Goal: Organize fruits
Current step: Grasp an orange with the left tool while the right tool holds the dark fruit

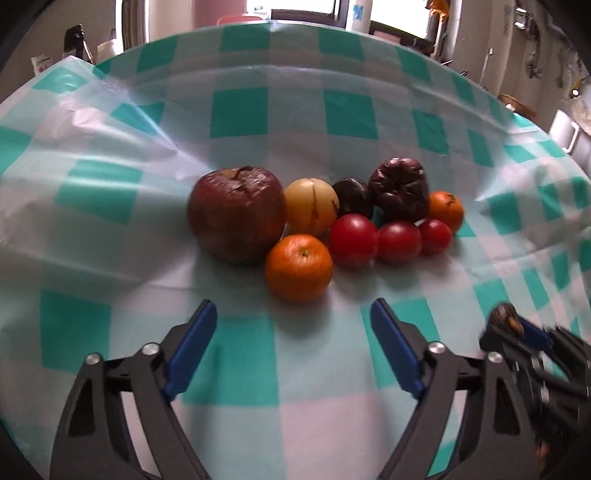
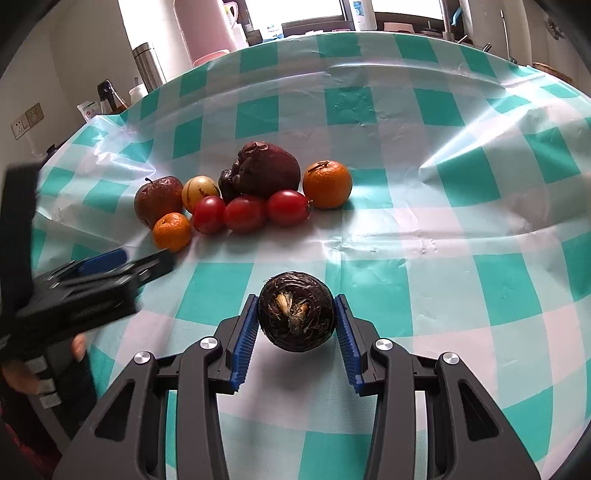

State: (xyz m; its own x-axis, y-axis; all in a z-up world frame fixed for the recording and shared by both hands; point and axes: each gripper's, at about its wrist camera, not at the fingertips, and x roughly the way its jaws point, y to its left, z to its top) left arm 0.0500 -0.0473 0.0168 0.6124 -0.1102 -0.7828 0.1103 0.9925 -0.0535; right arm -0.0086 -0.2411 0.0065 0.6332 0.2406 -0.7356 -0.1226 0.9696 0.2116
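Observation:
A cluster of fruit lies on the checked tablecloth: a wrinkled red apple (image 1: pixel 236 214), a yellow fruit (image 1: pixel 312 206), a small dark fruit (image 1: pixel 352 197), a shrivelled dark red fruit (image 1: pixel 400 192), two oranges (image 1: pixel 299 267) (image 1: pixel 446 210) and three red tomatoes (image 1: pixel 354 240). My left gripper (image 1: pixel 293 332) is open and empty, just in front of the near orange. My right gripper (image 2: pixel 297 314) is shut on a dark round fruit (image 2: pixel 297 312) with a dried stem end, held above the cloth, apart from the cluster (image 2: pixel 243 192). It shows at the left wrist view's right edge (image 1: pixel 504 319).
The teal and white tablecloth (image 2: pixel 424 240) is creased, with raised folds at the right and far left. Beyond the table's far edge stand a pink thermos (image 2: pixel 205 29), a steel flask (image 2: pixel 147 64), bottles (image 2: pixel 109 96) and a window.

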